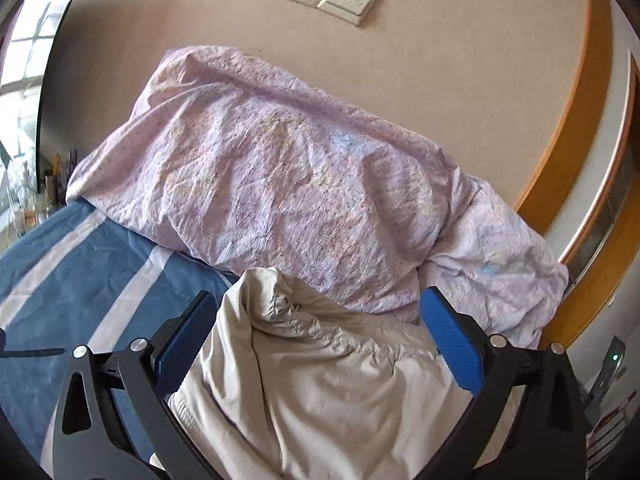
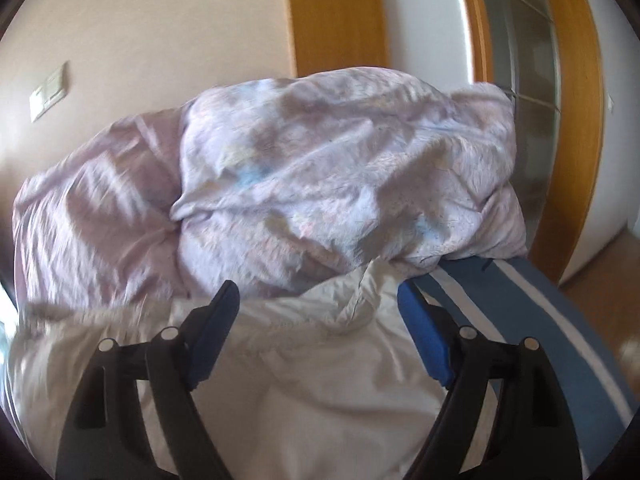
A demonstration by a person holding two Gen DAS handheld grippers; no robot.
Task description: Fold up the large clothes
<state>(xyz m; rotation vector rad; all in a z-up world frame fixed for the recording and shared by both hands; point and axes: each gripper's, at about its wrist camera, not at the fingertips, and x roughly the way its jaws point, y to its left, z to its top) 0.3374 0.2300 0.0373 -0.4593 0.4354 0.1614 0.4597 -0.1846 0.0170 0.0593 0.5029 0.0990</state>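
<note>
The large garment, a pale beige piece with an elastic gathered hem, lies on the bed, on top of the blue striped sheet. Its far edge reaches up to the crumpled lilac duvet that is heaped against the wall.

The left gripper stands fully open above the garment. Its blue pads are far apart and they press on nothing; the cloth only lies under and between them. The right gripper is open too, with the white-looking cloth under it and the bunched corner of the garment just in front of its right finger.

I judge that this is the moment between two folds: both grippers are free of the cloth and the garment rests loose and wrinkled, not yet a neat packet. How many folds are already done I cannot tell from here.

The next move, I think, calls for choosing a new edge or two corners, bringing each gripper down low onto the fabric, and closing on one layer only. The duvet is very near, so the pads must not catch it together with the garment.
</note>
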